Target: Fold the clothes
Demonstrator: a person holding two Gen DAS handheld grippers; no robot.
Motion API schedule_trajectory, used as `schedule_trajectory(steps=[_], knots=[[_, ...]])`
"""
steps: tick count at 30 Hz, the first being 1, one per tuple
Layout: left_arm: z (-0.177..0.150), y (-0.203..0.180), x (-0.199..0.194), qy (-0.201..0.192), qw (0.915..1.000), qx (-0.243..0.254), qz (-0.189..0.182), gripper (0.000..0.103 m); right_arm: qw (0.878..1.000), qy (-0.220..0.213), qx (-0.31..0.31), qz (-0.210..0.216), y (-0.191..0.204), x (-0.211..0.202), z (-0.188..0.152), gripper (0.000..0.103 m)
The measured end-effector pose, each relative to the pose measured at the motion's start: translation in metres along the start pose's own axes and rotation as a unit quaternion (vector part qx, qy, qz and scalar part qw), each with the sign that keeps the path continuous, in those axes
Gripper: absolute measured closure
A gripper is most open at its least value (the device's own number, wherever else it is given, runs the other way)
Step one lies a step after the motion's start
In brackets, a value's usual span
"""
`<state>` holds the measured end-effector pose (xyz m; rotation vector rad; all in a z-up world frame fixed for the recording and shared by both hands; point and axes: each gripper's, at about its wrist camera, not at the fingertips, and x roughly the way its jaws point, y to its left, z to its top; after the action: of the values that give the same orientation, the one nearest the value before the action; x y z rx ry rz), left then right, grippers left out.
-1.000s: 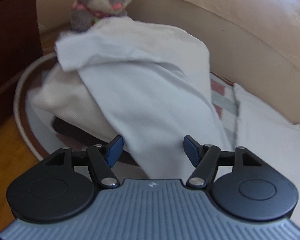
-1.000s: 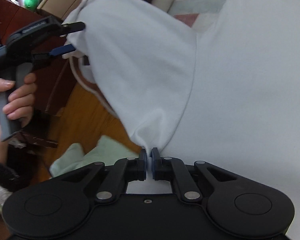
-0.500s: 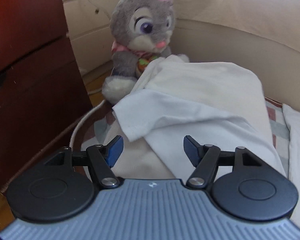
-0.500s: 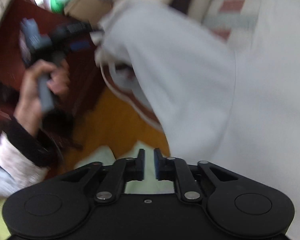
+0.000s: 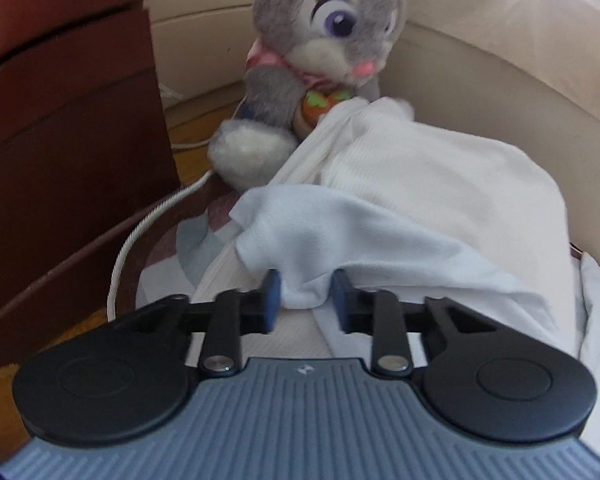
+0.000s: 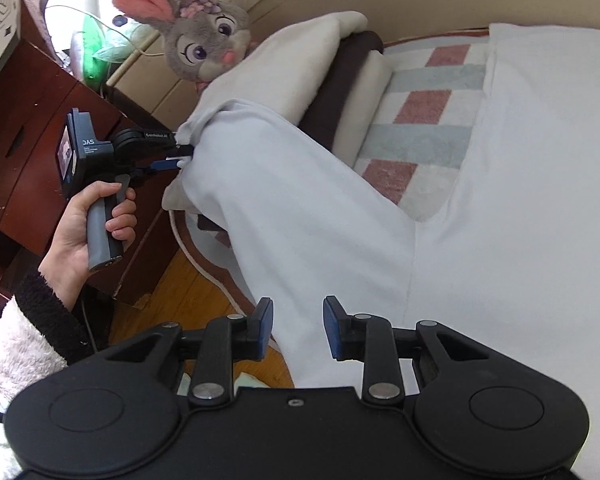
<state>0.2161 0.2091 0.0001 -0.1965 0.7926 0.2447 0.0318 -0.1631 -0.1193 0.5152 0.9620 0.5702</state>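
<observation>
The left tongs (image 5: 304,300) are closing around a bunched corner of the pale garment (image 6: 300,208); whether they already pinch it, I cannot tell. The right tongs (image 6: 296,328) hang parted over its near edge, grasping nothing. The garment drapes over 1 cream pillow (image 5: 440,176) on the bed (image 6: 432,136). Best take only 1 layer, clear of the pillow. 1 plush rabbit (image 5: 328,40) sits behind.
</observation>
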Motion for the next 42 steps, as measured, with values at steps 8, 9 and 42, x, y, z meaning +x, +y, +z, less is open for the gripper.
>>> schedule_trajectory(steps=[8,9,42], knots=[[-0.015,-0.02,-0.041,-0.044,0.998,0.033,-0.031,0.102,0.999,-0.009,0.005,-0.037,-0.012,-0.004,-0.002,0.069],[-0.016,-0.025,-0.047,-0.048,0.9971,0.048,-0.034,0.102,0.999,-0.012,0.0,-0.043,-0.011,-0.004,-0.002,0.069],[-0.174,-0.216,-0.106,0.258,0.7958,0.242,-0.492,0.102,0.982,-0.094,-0.007,-0.165,-0.041,-0.07,-0.051,0.047]])
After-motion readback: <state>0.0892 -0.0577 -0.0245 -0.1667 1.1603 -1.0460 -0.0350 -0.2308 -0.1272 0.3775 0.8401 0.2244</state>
